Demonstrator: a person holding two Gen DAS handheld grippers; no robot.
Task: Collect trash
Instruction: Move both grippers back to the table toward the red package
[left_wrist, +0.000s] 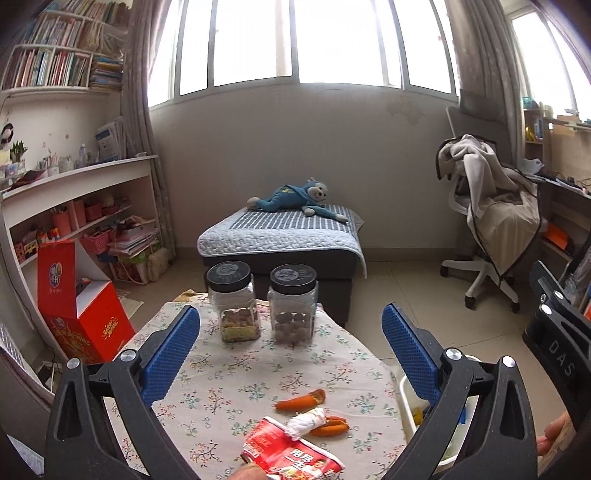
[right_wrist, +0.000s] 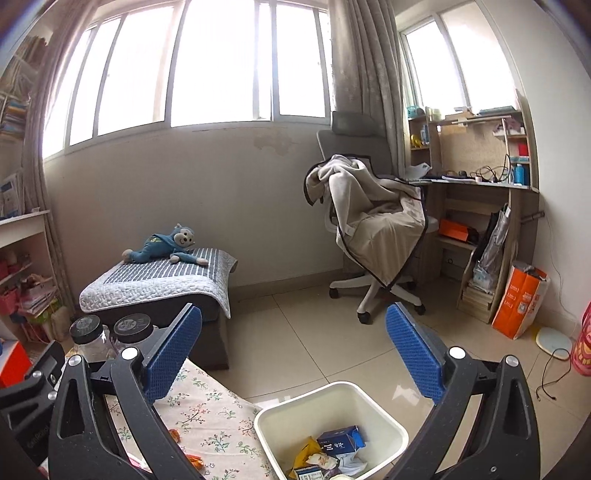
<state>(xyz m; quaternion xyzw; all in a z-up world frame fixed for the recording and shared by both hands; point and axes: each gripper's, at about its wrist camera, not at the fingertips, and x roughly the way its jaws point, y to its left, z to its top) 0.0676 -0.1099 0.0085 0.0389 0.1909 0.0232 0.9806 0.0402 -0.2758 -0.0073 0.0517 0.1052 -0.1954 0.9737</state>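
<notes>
A red snack wrapper lies at the near edge of the floral tablecloth. Beyond it sit orange peel pieces, more orange peel and a crumpled white tissue. My left gripper hangs open above the table with nothing between its blue pads. My right gripper is open and empty above the white trash bin, which holds a blue carton, a yellow wrapper and papers. The bin's edge shows beside the table. Peel bits lie near the bin.
Two clear jars with black lids stand at the table's far side. A red box sits on the floor at left. Beyond are a quilted ottoman with a blue plush monkey and a draped office chair. A fingertip shows at the bottom edge.
</notes>
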